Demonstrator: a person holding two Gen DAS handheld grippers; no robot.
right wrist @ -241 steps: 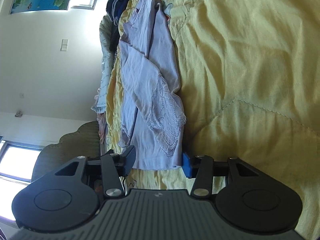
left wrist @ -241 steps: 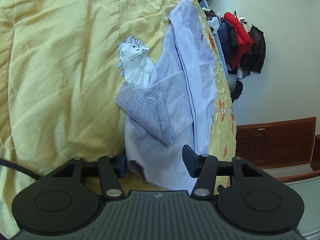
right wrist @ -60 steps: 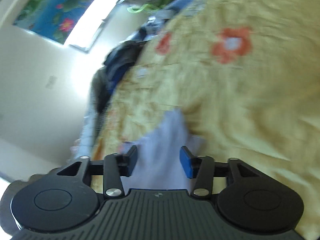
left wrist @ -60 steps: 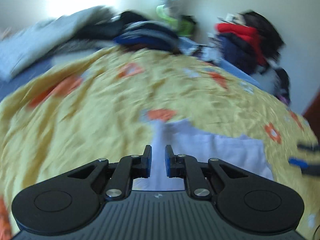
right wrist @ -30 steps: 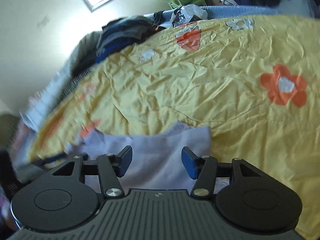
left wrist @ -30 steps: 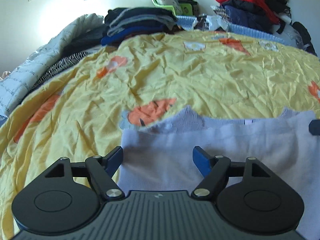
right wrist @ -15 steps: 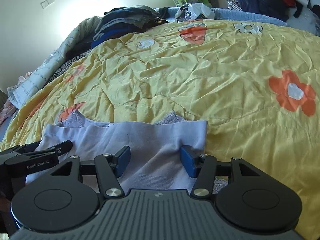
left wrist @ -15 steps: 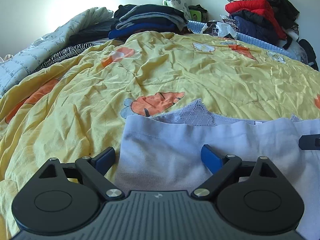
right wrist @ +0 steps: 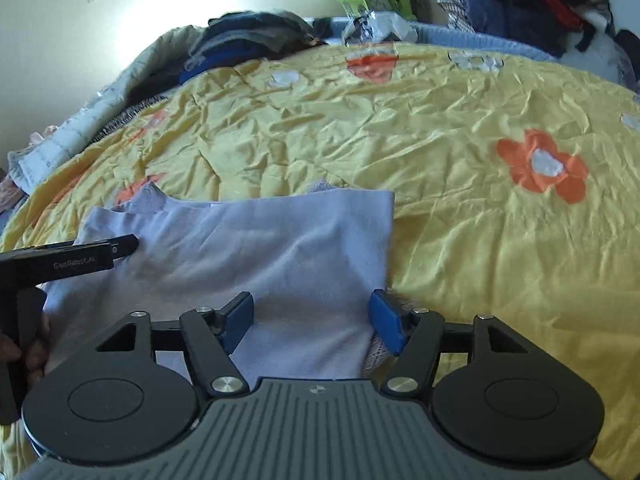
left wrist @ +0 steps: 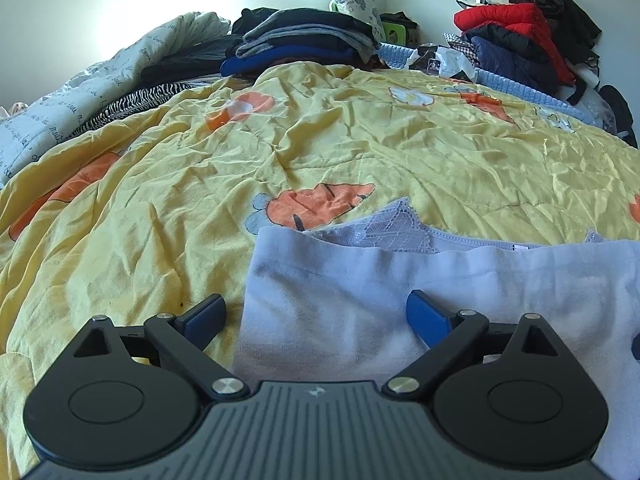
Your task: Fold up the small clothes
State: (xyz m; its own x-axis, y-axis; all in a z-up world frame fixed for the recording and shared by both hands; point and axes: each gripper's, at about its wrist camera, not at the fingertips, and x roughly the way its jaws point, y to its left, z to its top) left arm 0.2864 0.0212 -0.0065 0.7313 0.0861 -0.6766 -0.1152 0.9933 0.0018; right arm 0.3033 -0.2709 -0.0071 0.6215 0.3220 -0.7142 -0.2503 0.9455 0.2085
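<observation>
1. The bed fills both views under a yellow quilt with orange flowers. It is rumpled but bare across the middle.
2. Piles of other clothes line the far edge, dark folded ones in the middle and a red and navy heap at the far right. Whether they belong to the task I cannot tell.
3. The garment, pale lilac, lies flat on the near part of the quilt. Its far edge is straight, and a lace trim peeps out from under that edge, so it looks folded over once, bottom half onto top.
4. The left gripper sits low at the garment's left near corner. Its jaws are wide and opening, one finger over the quilt and one over the cloth, and nothing is pinched.
5. The right gripper sits at the right near edge. Its jaws are part open and opening, the cloth lies between them, and the pads do not press it.
6. Judged from this, one fold is just laid down and let go. A second fold, likely across the width, and smoothing are left.
</observation>
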